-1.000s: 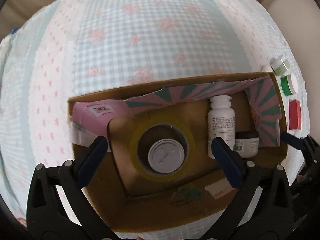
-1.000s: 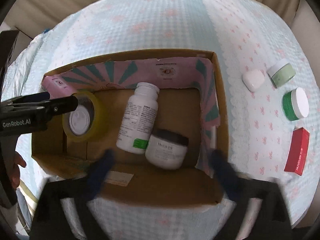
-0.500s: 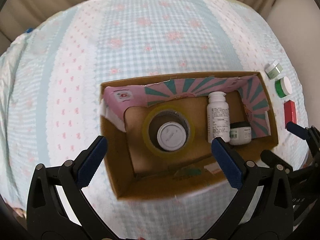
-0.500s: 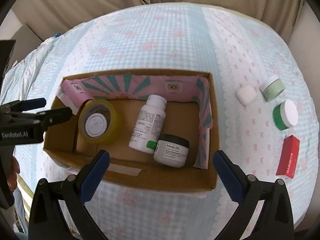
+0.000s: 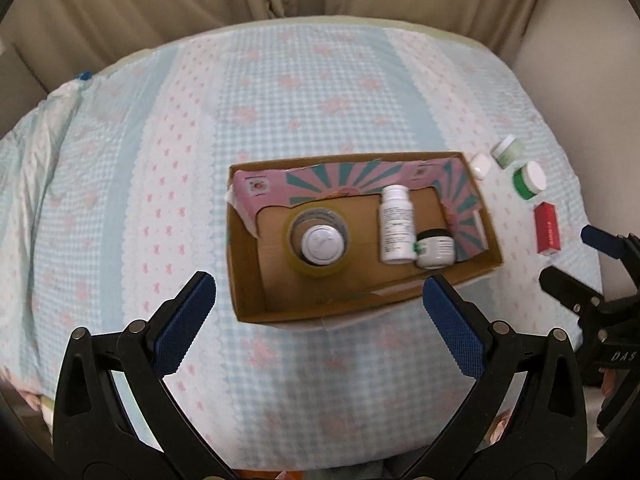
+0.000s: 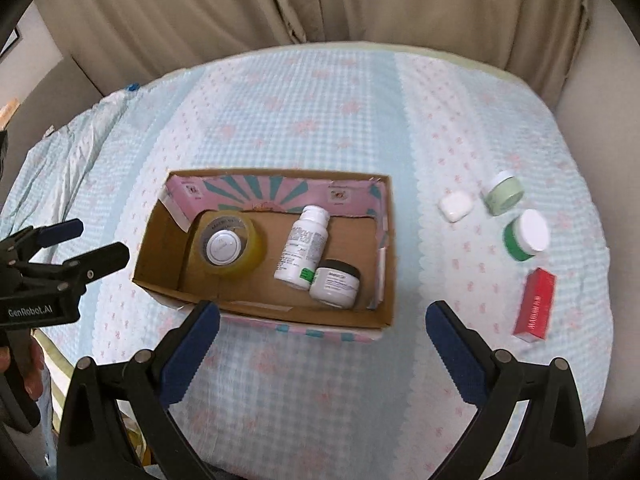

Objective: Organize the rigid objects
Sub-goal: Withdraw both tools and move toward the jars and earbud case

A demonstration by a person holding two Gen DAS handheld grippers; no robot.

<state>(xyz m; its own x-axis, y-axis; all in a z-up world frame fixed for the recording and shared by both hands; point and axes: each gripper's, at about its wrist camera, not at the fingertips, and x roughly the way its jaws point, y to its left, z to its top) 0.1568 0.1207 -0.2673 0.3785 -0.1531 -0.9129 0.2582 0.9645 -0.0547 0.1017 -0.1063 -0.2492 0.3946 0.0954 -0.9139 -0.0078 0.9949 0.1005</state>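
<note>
An open cardboard box [image 5: 248, 280] [image 6: 384, 312] lies on the bed. In it are a yellow tape roll [image 5: 318, 236] [image 6: 230, 246] with a white lid inside it, a lying white bottle [image 5: 396, 224] [image 6: 302, 248] and a black-lidded jar [image 5: 435, 247] [image 6: 335, 283]. Right of the box lie a white case [image 6: 455, 206], a pale green jar [image 6: 503, 193], a green jar [image 6: 526, 235] and a red box [image 6: 536, 305] [image 5: 547, 229]. My left gripper [image 5: 316, 310] and right gripper [image 6: 320, 336] are open and empty, held above the bed on the near side of the box.
The bed has a light blue and pink patterned cover [image 5: 304, 92]. Beige curtains [image 6: 320, 4] hang behind it. A wall stands at the right. The other gripper shows at each view's side, the right one in the left wrist view [image 5: 576, 268] and the left one in the right wrist view [image 6: 68, 248].
Both grippers have pulled back and up from the box, which now looks smaller and farther. Nothing in the box or beside it has moved.
</note>
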